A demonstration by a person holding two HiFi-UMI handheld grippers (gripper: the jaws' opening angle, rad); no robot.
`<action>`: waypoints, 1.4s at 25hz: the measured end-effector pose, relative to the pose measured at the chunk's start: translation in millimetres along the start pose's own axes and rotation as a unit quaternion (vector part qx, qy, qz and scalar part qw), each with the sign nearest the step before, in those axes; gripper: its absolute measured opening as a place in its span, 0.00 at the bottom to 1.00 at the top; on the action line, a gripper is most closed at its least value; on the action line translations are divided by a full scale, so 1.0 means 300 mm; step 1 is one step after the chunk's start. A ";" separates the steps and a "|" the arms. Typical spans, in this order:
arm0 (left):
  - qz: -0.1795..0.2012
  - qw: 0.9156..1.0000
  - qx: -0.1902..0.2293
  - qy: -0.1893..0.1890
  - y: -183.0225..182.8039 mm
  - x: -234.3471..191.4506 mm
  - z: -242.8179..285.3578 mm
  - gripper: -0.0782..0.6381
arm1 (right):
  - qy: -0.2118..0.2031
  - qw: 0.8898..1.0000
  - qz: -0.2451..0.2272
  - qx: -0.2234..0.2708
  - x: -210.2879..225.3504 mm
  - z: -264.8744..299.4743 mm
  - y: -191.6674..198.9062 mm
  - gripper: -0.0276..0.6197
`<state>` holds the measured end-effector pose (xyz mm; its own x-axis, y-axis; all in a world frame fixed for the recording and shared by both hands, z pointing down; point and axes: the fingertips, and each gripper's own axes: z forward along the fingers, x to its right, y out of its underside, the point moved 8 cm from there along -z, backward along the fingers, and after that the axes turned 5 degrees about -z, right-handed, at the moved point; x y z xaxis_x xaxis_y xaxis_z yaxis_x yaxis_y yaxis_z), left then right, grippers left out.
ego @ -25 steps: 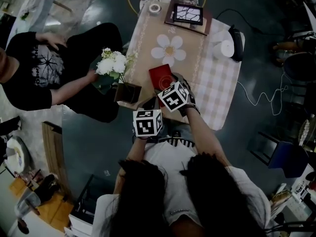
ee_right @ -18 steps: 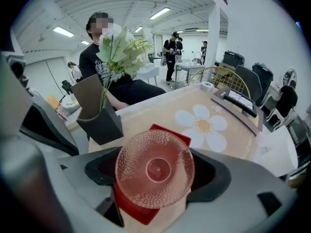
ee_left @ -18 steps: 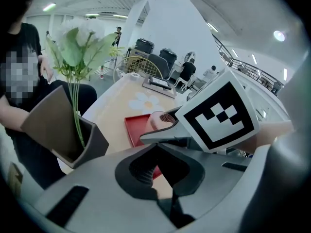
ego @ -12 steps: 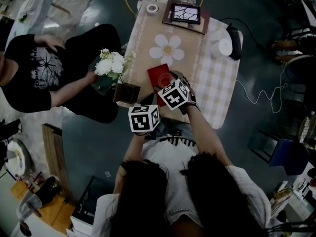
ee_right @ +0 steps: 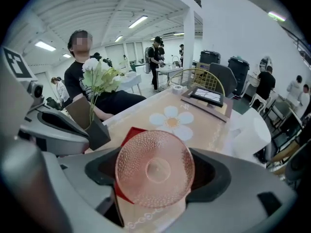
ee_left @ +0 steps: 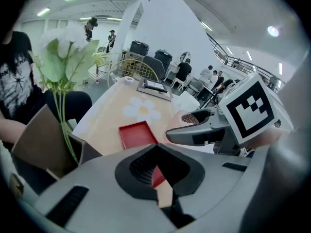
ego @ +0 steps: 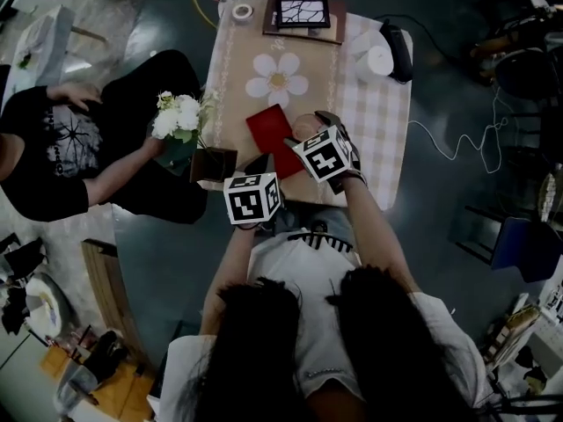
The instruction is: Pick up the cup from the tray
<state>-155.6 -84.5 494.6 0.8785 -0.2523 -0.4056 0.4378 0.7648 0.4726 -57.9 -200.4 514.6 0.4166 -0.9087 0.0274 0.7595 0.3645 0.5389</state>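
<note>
Right claw [ee_right: 155, 174] was clenched on the pink dimpled cup [ee_right: 154, 165], held sideways with its base toward the camera, clear of the tabletop [ego: 310, 73] and just beside the red tray [ego: 268, 130]. Tray lay flat, empty. Left claw [ee_left: 156, 169] was pinched closed on nothing, near the tabletop's edge. A seated person held white flowers [ego: 176, 114] at the left.

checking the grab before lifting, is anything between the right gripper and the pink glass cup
Nothing visible does. The pink dimpled glass cup sits directly between the jaws of the right gripper, which are closed on its sides. The red square tray lies on the table behind it, not in between.
</note>
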 end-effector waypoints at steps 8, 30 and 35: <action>0.038 0.999 -0.007 0.022 -0.011 0.085 0.040 0.11 | 0.043 0.998 0.049 -0.020 0.085 -0.053 0.136 0.67; 0.041 0.998 -0.036 0.019 0.041 0.100 0.080 0.11 | 0.072 0.992 0.095 -0.028 0.078 -0.035 0.304 0.67; 0.035 0.999 -0.036 -0.002 0.063 0.081 0.078 0.11 | 0.066 0.993 0.095 -0.029 0.083 -0.029 0.305 0.67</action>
<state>-121.6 -90.2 512.1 0.9076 -0.1984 -0.3700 0.3601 0.8211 0.4428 26.4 -187.9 557.2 0.6142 -0.7891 0.0110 0.6865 0.5411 0.4857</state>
